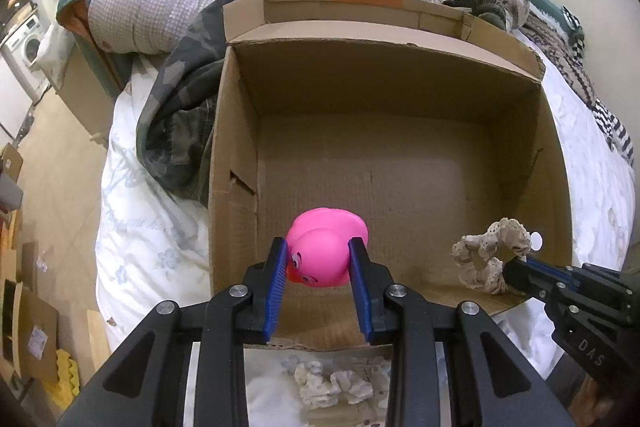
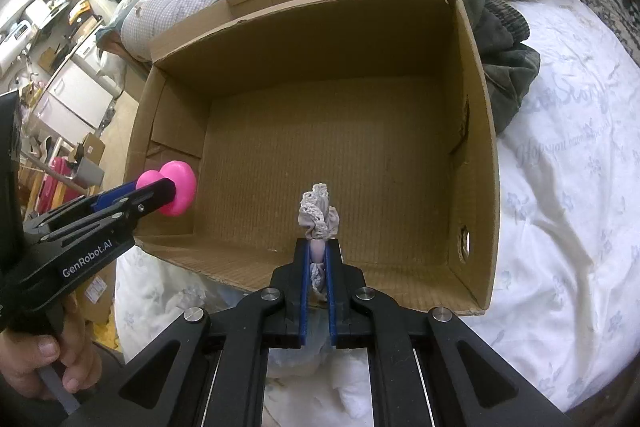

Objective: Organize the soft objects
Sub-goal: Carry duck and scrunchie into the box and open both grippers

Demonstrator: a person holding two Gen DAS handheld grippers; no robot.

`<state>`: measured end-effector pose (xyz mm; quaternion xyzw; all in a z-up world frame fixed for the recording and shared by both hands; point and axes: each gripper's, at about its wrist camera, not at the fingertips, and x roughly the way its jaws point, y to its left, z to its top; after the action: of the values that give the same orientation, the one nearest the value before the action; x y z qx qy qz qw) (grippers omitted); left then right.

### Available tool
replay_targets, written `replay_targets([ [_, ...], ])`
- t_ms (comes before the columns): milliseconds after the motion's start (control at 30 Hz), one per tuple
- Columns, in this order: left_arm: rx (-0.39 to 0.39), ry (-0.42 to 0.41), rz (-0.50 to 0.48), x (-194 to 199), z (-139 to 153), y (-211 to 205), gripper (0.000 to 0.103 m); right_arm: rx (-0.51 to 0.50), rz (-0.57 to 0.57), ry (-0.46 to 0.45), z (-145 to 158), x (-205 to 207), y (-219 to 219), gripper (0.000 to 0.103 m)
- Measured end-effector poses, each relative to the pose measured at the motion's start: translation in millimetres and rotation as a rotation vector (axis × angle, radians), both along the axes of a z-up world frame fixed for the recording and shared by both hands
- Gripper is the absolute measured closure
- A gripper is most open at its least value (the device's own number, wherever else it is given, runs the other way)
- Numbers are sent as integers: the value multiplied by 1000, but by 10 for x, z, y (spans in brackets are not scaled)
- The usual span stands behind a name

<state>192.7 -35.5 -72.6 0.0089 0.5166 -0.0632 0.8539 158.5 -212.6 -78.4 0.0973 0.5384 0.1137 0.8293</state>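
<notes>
Pink rubber duck is clamped between the blue pads of the left tool, lower centre of frame, held over the near edge of the cardboard box. Lace scrunchie is pinched in the nearly closed right tool, also above the box floor. Nothing is seen lying in the box; neither item is released yet. A second pale scrunchie is left on the bed, bottom of frame. Progress judged early.

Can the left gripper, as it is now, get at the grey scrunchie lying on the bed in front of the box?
Probably not: the left gripper is shut on the pink rubber duck, and the grey scrunchie lies below, behind its fingers.
</notes>
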Motion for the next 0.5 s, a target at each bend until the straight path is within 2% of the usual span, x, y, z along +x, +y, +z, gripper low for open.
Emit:
replay_targets([
  [300,7,2,-3,-3,-9,-13,74,-7,-19,-14,30,16,-11,95],
  [367,3,9,3,2,-20,-5,67,-4,-20,-17,32,12,-16,95],
  [433,-1,3,10,3,-13,6,52,-2,-20,-22,38,6,-22,94],
  [500,-1,-17,15,-4,16,7,48,1,-22,-24,47,4,-32,94],
])
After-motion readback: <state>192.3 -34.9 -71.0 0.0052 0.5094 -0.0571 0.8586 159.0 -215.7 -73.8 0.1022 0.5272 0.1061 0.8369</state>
